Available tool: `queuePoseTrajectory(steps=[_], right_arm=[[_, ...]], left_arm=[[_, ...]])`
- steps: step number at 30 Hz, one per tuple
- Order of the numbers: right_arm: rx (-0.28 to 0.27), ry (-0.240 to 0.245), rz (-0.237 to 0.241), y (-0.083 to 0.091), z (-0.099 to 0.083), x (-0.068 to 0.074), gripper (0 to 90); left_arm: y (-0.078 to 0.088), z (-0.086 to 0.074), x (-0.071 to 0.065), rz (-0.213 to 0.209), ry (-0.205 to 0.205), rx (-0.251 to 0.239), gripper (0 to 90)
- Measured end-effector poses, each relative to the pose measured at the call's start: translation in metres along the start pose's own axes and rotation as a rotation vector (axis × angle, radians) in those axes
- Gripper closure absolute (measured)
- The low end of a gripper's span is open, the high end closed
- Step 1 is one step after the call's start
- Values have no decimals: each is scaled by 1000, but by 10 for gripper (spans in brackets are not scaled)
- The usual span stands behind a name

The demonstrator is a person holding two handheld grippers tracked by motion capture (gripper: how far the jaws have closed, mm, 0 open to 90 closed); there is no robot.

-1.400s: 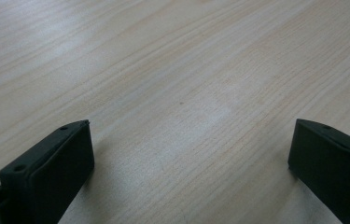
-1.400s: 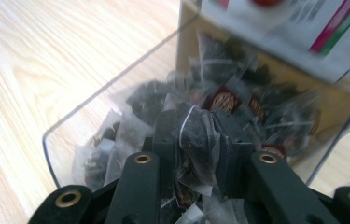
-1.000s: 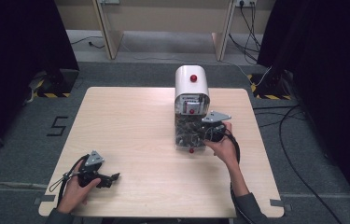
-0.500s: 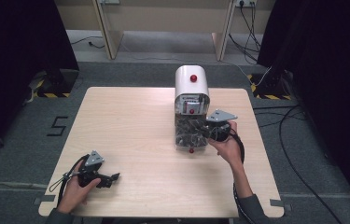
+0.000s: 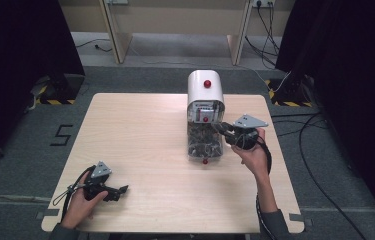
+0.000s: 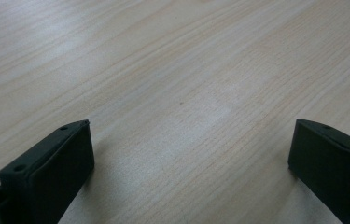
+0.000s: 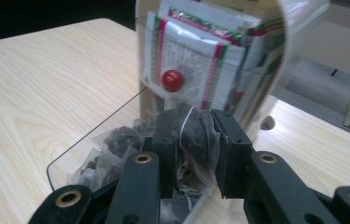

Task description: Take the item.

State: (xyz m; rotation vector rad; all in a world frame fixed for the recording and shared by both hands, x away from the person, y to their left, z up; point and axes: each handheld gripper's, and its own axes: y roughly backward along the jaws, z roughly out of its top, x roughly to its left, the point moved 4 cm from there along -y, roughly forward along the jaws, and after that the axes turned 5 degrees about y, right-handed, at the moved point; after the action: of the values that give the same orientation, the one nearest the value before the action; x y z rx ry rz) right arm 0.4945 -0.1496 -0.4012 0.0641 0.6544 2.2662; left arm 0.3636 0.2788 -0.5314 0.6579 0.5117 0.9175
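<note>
Right tongs [image 7: 193,154] pinch a small clear sachet of dark dried bits [image 7: 196,144] from the white dispenser's clear tray [image 5: 205,145]; light, soft, crinkly, best pinched mid-body. Left tongs [image 6: 189,154] gape empty over the pale wooden bench [image 5: 140,145].

Left tongs [image 5: 117,190] near-left, low, jaws wide apart. Right tongs [image 5: 220,129] mid-right, raised, jaws clamped, hand [image 5: 253,152] gripping.
</note>
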Motion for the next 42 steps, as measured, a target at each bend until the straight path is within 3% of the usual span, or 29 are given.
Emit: queuePoseTrajectory(steps=[11,29,42], right_arm=[[-15,-8,-87,16,-2,-19,736],[-23,-31,-126,20,-8,-34,736],[-25,-46,-150,9,-16,-42,736]], left_arm=[[0,0,0,0,0,0,0],[0,0,0,0,0,0,0],[0,0,0,0,0,0,0]])
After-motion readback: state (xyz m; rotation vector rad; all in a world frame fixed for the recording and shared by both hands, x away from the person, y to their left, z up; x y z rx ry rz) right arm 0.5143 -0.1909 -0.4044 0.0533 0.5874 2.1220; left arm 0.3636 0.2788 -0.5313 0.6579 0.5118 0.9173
